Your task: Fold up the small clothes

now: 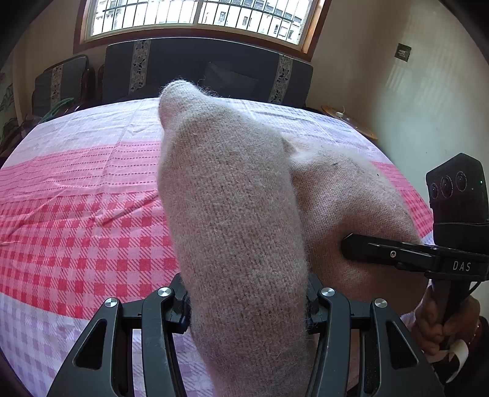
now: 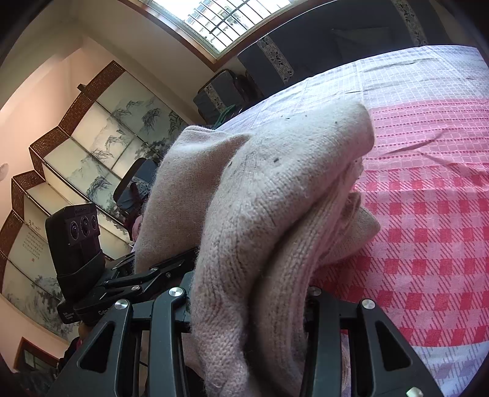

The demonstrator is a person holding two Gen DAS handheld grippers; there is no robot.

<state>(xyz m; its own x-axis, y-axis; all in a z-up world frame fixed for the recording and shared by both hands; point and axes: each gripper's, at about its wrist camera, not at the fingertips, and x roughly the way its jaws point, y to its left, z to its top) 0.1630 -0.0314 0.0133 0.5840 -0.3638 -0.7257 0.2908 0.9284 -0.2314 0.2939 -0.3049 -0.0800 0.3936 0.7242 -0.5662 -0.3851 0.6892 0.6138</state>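
Note:
A beige knit garment (image 1: pixel 232 213) hangs bunched above the table with the pink and red checked cloth (image 1: pixel 76 232). My left gripper (image 1: pixel 247 305) is shut on one thick fold of it. The fabric fills the gap between the jaws and hides the fingertips. My right gripper (image 2: pixel 247 305) is shut on another bunch of the same garment (image 2: pixel 275 189), which drapes over its jaws. In the left wrist view, the right gripper's black finger (image 1: pixel 382 250) presses into the garment's right side, and a person's hand (image 1: pixel 443 323) holds its handle. The left gripper (image 2: pixel 146 274) shows at the left of the right wrist view.
A dark sofa (image 1: pixel 207 67) stands beyond the table's far edge, under a barred window (image 1: pixel 195 15). A folding screen with ink paintings (image 2: pixel 76 158) lines the wall to the left. A round wooden piece (image 1: pixel 351 122) sits off the table's far right corner.

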